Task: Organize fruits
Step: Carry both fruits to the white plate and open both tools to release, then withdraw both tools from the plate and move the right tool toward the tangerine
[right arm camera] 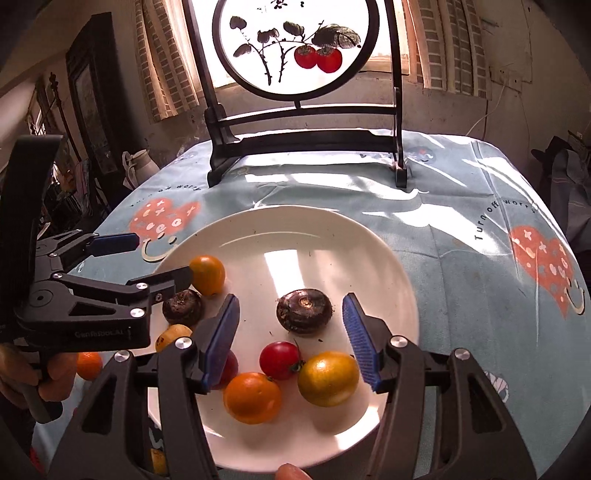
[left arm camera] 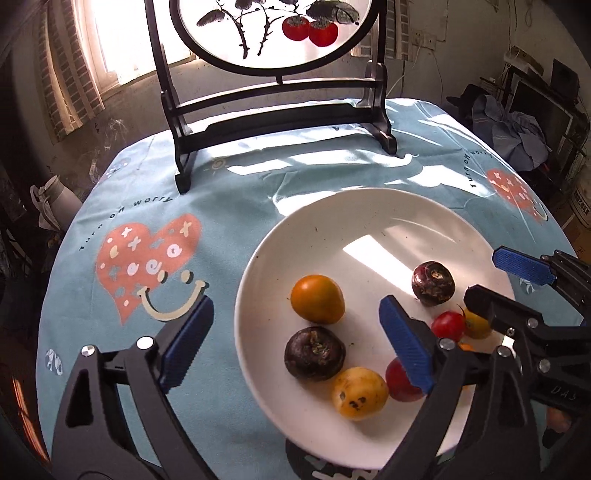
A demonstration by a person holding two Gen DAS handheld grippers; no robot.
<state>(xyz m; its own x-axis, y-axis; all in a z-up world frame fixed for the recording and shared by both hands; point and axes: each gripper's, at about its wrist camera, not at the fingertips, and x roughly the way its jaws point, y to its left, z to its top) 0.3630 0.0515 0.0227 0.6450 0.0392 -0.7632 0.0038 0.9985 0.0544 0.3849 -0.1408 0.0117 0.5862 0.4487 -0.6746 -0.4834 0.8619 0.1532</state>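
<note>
A white plate [left arm camera: 332, 221] [right arm camera: 369, 251] holds several small fruits. In the left wrist view I see an orange tomato [left arm camera: 317, 299], two dark water chestnuts [left arm camera: 314, 353] [left arm camera: 433, 283], a yellow fruit [left arm camera: 359, 393] and red tomatoes [left arm camera: 447, 325]. In the right wrist view a dark chestnut [right arm camera: 304, 311], a red tomato [right arm camera: 279, 360], an orange fruit [right arm camera: 252, 397] and a yellow-green tomato [right arm camera: 328, 378] lie between my fingers. My left gripper [left arm camera: 295, 347] is open over the plate's left edge. My right gripper [right arm camera: 291, 339] is open and empty above the plate.
A dark wooden stand with a round painted screen [left arm camera: 273, 33] [right arm camera: 295, 48] stands at the back of the table. The blue tablecloth [left arm camera: 147, 206] has heart prints. A small orange fruit [right arm camera: 88, 365] lies on the cloth left of the plate.
</note>
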